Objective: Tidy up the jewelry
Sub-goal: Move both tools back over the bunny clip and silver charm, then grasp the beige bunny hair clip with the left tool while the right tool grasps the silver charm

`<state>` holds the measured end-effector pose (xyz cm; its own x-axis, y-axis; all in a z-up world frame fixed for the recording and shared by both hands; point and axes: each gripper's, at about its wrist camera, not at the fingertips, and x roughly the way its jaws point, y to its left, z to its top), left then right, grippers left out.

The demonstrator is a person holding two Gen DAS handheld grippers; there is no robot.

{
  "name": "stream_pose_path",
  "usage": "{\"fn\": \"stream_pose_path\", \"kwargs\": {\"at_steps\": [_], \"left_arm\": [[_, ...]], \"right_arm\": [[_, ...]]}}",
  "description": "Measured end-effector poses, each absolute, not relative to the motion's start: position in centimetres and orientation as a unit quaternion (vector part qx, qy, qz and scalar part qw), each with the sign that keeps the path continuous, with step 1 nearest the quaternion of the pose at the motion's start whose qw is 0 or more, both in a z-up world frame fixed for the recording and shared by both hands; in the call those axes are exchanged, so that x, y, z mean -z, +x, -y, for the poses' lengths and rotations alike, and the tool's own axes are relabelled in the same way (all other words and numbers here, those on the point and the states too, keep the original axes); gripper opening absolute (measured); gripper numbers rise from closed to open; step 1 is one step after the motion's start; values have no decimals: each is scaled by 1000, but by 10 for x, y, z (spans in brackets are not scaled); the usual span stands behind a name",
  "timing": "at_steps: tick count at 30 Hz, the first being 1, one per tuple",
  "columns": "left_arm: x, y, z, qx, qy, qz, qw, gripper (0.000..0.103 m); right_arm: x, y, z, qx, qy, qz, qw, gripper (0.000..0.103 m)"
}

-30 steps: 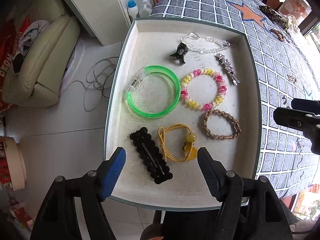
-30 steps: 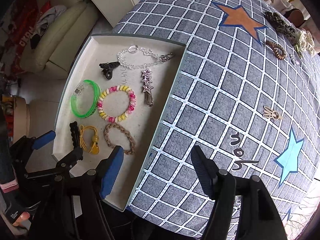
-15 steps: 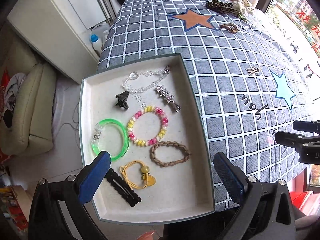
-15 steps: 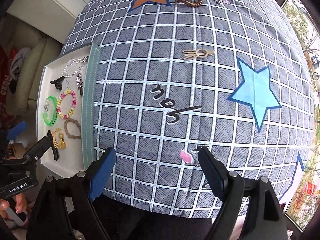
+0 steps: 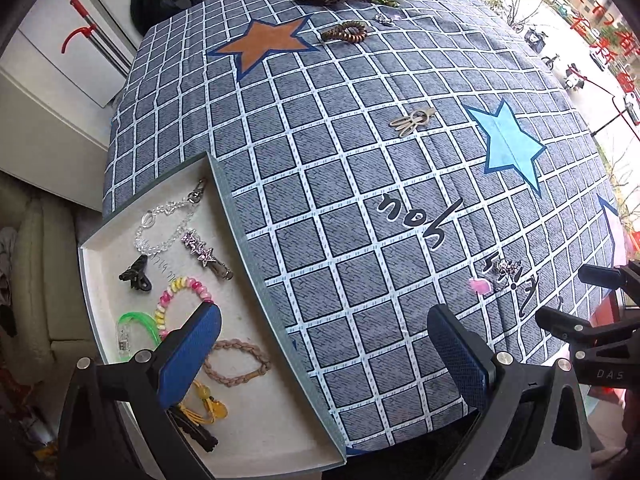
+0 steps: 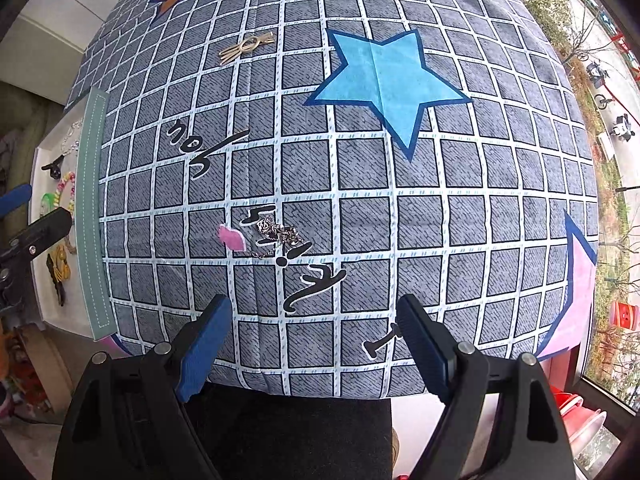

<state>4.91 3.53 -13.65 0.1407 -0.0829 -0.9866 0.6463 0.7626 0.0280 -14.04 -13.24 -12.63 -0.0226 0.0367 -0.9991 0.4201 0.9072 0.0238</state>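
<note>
Both grippers have moved away from the tray (image 5: 256, 280) and now hang over the checked cloth (image 5: 360, 184). A second ago the left gripper (image 5: 324, 344) looked straight down into the tray; now the tray sits at the left edge of its view, and only its left finger is over the pieces inside. The right gripper (image 6: 314, 340) has travelled further, and the tray (image 6: 92, 216) is only a strip at the far left of its view.

The jaws of both have just been opening, and nothing is between them: both stand wide apart and empty.

Already in the tray are the green bangle (image 5: 138, 326), the bead bracelet (image 5: 180, 292), the braided band (image 5: 236, 362) and the star clip (image 5: 204, 254). On the cloth there are loose pieces not yet sorted. A small silver chain (image 6: 278, 234) with a pink tag (image 6: 231, 238) lies just ahead of the right gripper. Further off lie a gold clip (image 6: 246, 48) and a brown coil tie (image 5: 346, 32).

I judge the last piece is delivered and the silver chain is the next one to fetch.
</note>
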Motion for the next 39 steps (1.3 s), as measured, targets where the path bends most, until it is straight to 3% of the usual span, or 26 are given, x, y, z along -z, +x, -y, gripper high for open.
{"fn": "stream_pose_path", "kwargs": {"at_steps": [12, 17, 20, 23, 27, 29, 34, 37, 38, 39], "left_arm": [[161, 84, 49, 265, 230, -605, 714, 103], [174, 103, 75, 266, 220, -601, 721, 103], [184, 112, 90, 265, 222, -601, 720, 98], [193, 117, 104, 270, 229, -599, 719, 83], [203, 119, 119, 281, 244, -591, 715, 83], [207, 118, 126, 288, 254, -589, 711, 72], [206, 116, 136, 308, 253, -585, 707, 63], [204, 113, 146, 323, 252, -581, 703, 40], [203, 111, 149, 326, 256, -579, 702, 29], [202, 110, 151, 329, 257, -578, 701, 25]], "right_arm": [[159, -104, 102, 82, 98, -692, 711, 86], [179, -87, 95, 83, 90, -679, 724, 77], [188, -82, 90, 74, 78, -674, 731, 75], [201, -73, 74, 66, 58, -674, 734, 72], [211, -73, 59, 62, 48, -675, 734, 64], [213, -71, 54, 66, 41, -672, 736, 64], [219, -69, 50, 72, 30, -668, 740, 57], [217, -68, 54, 72, 30, -665, 743, 39], [218, -67, 52, 72, 30, -664, 743, 27], [216, -64, 53, 73, 29, -664, 743, 21]]}}
